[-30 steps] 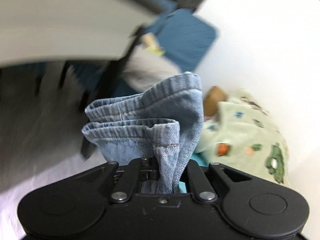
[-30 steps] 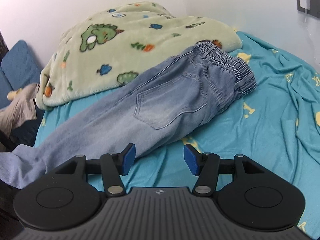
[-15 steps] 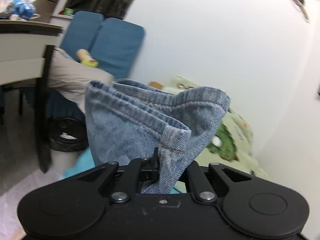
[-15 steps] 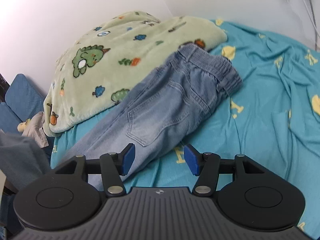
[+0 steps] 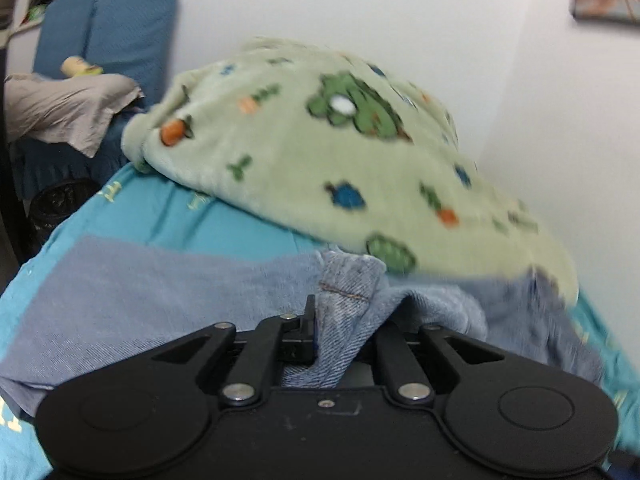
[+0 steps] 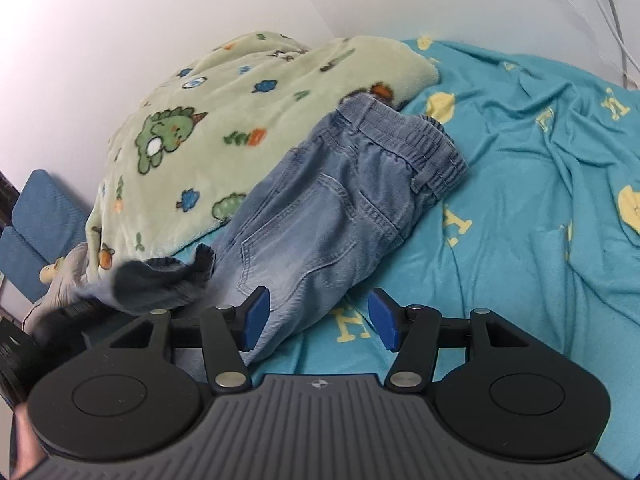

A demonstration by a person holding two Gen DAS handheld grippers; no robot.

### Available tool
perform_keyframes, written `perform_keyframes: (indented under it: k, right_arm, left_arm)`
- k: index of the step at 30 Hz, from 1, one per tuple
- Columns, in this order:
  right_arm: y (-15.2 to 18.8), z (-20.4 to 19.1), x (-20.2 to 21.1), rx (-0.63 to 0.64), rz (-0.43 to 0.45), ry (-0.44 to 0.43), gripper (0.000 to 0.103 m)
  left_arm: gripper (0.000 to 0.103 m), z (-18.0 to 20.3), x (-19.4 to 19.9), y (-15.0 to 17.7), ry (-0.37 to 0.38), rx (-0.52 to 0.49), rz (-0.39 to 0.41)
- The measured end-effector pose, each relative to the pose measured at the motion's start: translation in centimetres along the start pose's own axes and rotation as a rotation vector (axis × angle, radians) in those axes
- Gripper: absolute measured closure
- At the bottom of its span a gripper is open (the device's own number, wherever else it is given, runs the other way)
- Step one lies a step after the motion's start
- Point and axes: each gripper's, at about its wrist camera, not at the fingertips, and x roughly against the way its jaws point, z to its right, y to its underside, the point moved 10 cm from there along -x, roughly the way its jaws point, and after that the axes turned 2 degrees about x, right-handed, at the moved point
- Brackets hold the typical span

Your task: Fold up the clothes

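Light blue jeans [image 6: 332,216] lie on the teal bedsheet [image 6: 540,208], waistband at the far end by the green blanket. My left gripper [image 5: 344,320] is shut on the jeans' leg hems [image 5: 344,292] and holds them low over the legs [image 5: 160,292]. In the right wrist view the lifted hems [image 6: 160,280] and the left gripper show at the left, blurred. My right gripper [image 6: 318,316] is open and empty, above the thigh part of the jeans near the bed's front.
A green dinosaur blanket [image 6: 224,120] is heaped against the white wall behind the jeans. Blue cushions [image 5: 116,28] and a grey cloth [image 5: 68,108] lie beyond the bed's left end. A cable [image 6: 612,12] hangs at the far right wall.
My left gripper has swung from beside the bed to over it, carrying the leg hems toward the waistband. The right gripper has stayed open and shifted slightly over the jeans.
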Motion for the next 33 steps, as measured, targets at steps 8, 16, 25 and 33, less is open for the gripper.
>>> perform_keyframes:
  k: [8,16,25,33]
  right_arm:
    - [-0.2,0.4,-1.2,-0.011,-0.009,-0.031,0.045]
    - [-0.8,0.3,-2.3,-0.017,-0.009,-0.089,0.044]
    - [-0.9,5.2,-5.4,-0.062,-0.054,-0.145,0.038]
    - [-4.1,7.0,-9.5,-0.227,0.044,-0.133,0.024]
  left_arm:
    - [0.054,-1.1,3.3,4.9,0.103,-0.055,-0.111]
    - [0.038,-9.2,10.1,4.3,0.071,0.059,-0.096]
    - [0.033,-24.0,9.5,4.2,-0.017,0.517,-0.039]
    - [0.032,-25.0,4.2,4.4,0.084,0.622,-0.069]
